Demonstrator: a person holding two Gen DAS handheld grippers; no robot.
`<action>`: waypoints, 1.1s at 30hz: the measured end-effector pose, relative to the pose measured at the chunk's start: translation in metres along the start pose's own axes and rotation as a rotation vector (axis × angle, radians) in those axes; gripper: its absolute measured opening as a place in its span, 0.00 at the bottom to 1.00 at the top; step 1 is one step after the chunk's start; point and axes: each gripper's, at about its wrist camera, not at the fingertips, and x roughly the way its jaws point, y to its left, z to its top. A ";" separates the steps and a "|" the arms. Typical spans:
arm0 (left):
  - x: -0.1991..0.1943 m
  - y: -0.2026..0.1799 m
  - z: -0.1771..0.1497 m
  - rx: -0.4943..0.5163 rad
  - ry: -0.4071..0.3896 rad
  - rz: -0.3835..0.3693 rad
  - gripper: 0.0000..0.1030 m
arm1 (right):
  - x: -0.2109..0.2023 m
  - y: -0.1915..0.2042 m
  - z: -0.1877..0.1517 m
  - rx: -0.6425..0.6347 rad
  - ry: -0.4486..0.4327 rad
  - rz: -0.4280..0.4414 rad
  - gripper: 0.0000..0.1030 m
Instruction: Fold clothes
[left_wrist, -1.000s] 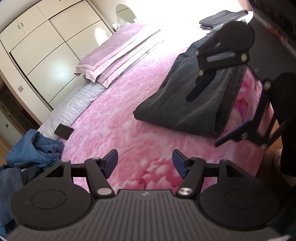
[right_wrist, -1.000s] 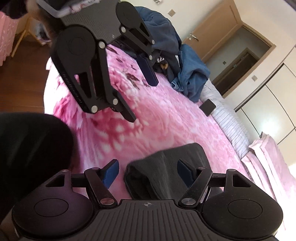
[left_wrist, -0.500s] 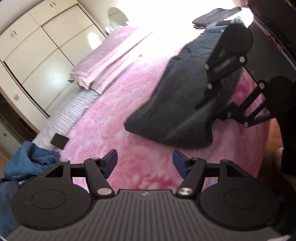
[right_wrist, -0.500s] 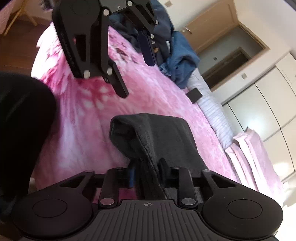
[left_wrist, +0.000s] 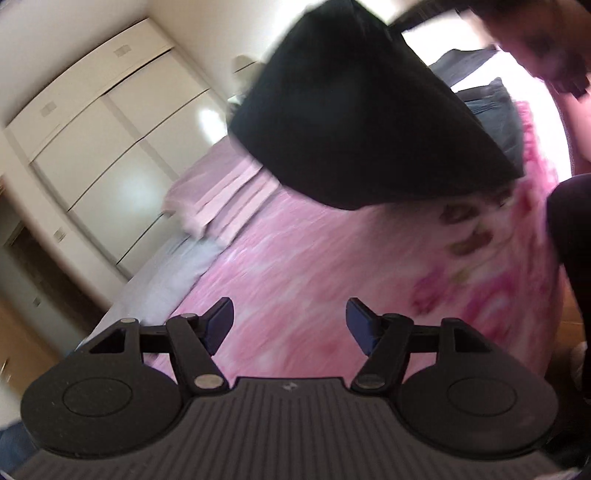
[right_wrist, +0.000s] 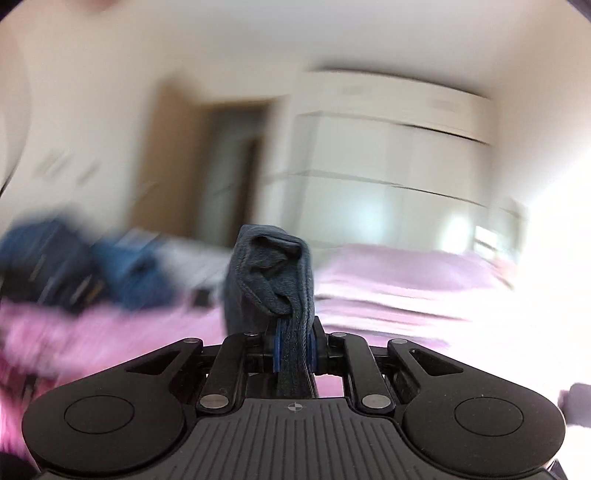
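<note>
My right gripper (right_wrist: 293, 349) is shut on the folded dark grey garment (right_wrist: 271, 280), whose bunched edge sticks up between the blue pads. In the left wrist view the same garment (left_wrist: 354, 122) hangs in the air above the pink floral bed (left_wrist: 314, 280), dark and blurred. My left gripper (left_wrist: 290, 326) is open and empty, low over the bedspread, with the garment up ahead of it. The right gripper itself is hidden in the left wrist view.
A heap of blue clothes (right_wrist: 85, 262) lies at the left of the bed. Folded dark clothes (left_wrist: 495, 107) lie at the far side. Pink pillows (left_wrist: 218, 195) sit by the white wardrobe (left_wrist: 110, 147). A person (left_wrist: 569, 236) stands at the right bed edge.
My right gripper closed on the grey garment and lifted it off the bed, swinging up fast. My left gripper stayed open and shifted a little.
</note>
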 end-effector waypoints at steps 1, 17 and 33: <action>0.007 -0.007 0.009 0.017 -0.011 -0.025 0.62 | -0.011 -0.026 0.000 0.072 -0.023 -0.066 0.12; 0.102 -0.122 0.142 0.233 -0.202 -0.349 0.62 | -0.087 -0.255 -0.140 1.036 0.120 -0.341 0.15; 0.131 -0.180 0.170 0.261 -0.172 -0.563 0.62 | -0.135 -0.299 -0.124 1.045 0.072 -0.397 0.61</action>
